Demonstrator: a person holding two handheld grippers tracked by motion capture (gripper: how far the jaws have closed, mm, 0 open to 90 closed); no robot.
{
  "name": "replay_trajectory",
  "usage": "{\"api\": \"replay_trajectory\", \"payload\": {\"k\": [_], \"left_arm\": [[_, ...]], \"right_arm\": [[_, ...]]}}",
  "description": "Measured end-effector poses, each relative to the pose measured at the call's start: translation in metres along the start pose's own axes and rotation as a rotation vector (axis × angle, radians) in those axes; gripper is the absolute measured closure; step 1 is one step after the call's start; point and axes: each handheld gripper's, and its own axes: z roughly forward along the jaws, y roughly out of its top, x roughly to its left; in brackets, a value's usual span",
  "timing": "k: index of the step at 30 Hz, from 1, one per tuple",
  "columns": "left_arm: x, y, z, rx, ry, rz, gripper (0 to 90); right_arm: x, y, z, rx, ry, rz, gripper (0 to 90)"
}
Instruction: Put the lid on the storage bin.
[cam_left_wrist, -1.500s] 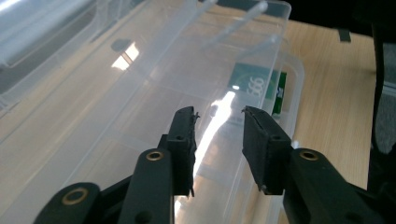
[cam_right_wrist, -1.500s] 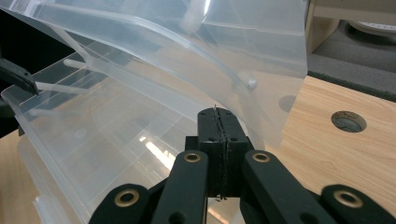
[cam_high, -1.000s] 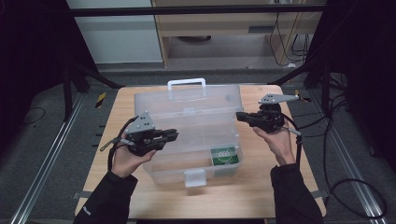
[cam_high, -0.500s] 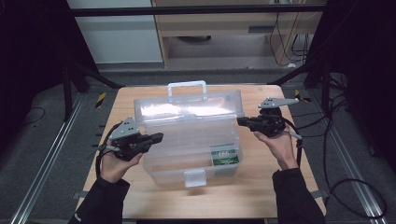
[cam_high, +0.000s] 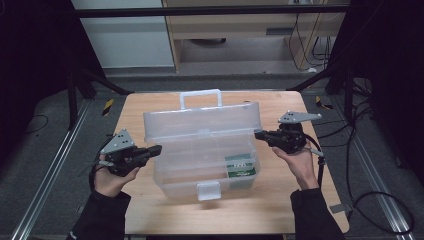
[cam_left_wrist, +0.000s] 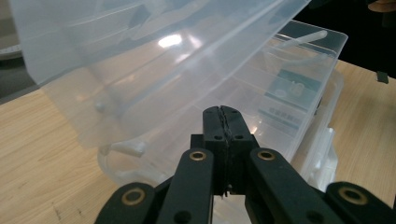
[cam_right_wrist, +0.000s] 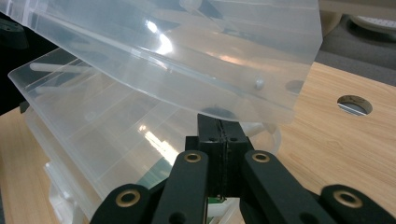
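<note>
A clear plastic toolbox (cam_high: 200, 165) sits mid-table with its lid (cam_high: 200, 122) half raised and a white handle (cam_high: 200, 95) at the back. A green and white packet (cam_high: 241, 166) lies in its right compartment. My left gripper (cam_high: 159, 148) is shut and empty, level, its tips just off the box's left side. In the left gripper view the shut jaws (cam_left_wrist: 219, 110) point at the box wall (cam_left_wrist: 289, 98) under the lid (cam_left_wrist: 140, 46). My right gripper (cam_high: 257, 134) is shut at the lid's right end. Its tips (cam_right_wrist: 218, 120) sit right beneath the lid's edge (cam_right_wrist: 261, 100); contact is unclear.
The wooden table (cam_high: 150, 210) has bare room in front of and beside the box. A white latch (cam_high: 209, 190) hangs at the box's front. A round cable hole (cam_right_wrist: 354, 104) lies in the tabletop behind the box. Dark floor, rails and cables surround the table.
My left hand has drawn its gripper leftward off the box's front-left corner to a spot beside the box's left wall. The right gripper has stayed at the lid's right end.
</note>
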Motion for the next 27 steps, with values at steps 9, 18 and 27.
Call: {"api": "replay_trajectory", "payload": {"k": [9,18,27], "left_arm": [[0.005,-0.008,-0.003,0.014,0.012,-0.022,89.5],[0.010,-0.012,-0.006,0.012,0.022,-0.038,89.6],[0.014,-0.021,-0.006,0.035,0.027,-0.056,89.6]], "right_arm": [[0.002,-0.009,0.001,-0.005,0.001,-0.004,90.0],[0.004,-0.010,0.006,0.016,0.000,-0.019,90.0],[0.006,-0.017,0.002,0.039,0.001,-0.010,90.0]]}}
